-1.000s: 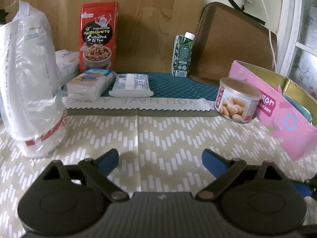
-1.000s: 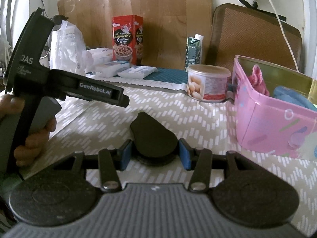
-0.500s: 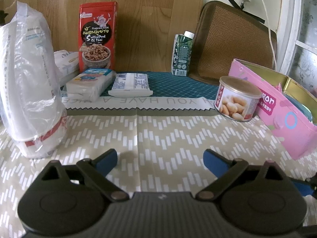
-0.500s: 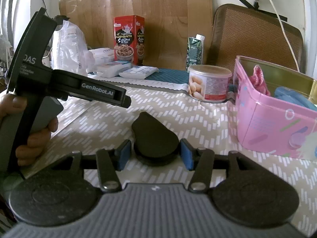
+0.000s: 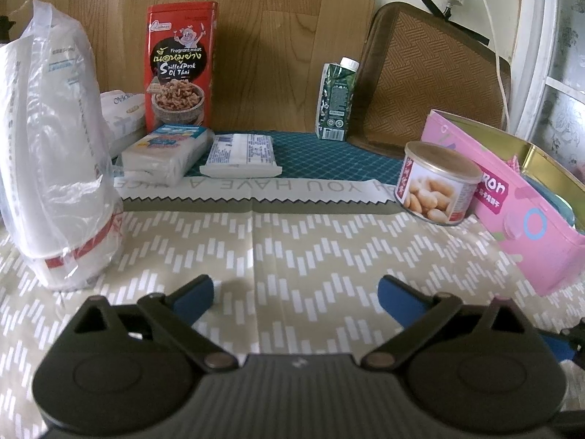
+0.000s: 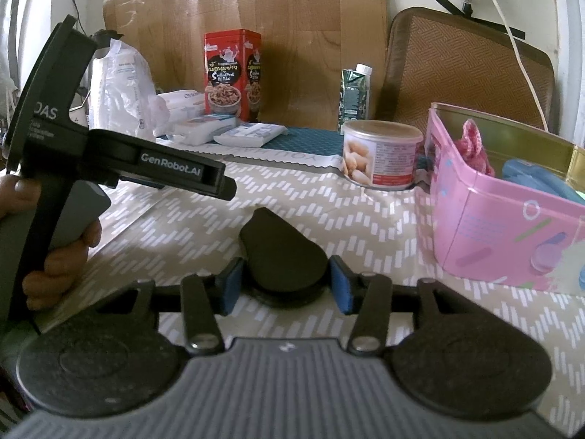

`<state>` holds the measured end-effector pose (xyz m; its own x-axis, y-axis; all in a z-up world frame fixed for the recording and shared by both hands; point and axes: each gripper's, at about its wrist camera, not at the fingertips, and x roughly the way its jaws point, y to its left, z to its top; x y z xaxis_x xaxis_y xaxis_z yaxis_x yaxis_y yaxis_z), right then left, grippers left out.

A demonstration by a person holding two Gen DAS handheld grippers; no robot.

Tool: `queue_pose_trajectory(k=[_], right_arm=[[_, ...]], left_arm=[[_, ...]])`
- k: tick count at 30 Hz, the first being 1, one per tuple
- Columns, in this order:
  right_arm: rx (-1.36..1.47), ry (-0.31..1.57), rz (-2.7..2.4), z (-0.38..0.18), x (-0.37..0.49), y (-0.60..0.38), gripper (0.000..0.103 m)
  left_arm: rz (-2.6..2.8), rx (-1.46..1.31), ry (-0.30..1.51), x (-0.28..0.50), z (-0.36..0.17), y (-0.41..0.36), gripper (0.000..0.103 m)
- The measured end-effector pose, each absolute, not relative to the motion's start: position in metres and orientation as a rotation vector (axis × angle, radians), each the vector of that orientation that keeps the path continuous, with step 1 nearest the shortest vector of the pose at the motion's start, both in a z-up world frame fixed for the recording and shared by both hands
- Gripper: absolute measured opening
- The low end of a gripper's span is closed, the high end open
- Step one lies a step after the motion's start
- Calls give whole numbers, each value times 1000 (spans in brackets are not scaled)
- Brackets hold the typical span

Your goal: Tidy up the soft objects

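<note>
While left claw opens empty | right claw grips black pad, unseen leftward

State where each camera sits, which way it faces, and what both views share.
Left wrist: on the left gripper, facing forward and down across the tablecloth toward the red tin; jaws opening, nothing between.
Right wrist: on the right gripper, facing likewise; its pads clamp a black object; a hand holding the left gripper shows left.
Both show the red tin, peanut can and pink box.
</note>
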<state>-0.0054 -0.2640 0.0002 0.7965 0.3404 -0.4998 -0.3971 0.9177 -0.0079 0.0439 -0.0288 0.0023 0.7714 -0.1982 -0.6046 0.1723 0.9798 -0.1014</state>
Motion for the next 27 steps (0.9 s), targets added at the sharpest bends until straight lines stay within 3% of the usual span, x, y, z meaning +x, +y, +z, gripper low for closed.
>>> queue_pose_trajectory(k=[27], right_arm=[[-118, 512, 401, 0, -4, -265, 54]], left_arm=[[-200, -37, 660, 44, 1, -30, 102]])
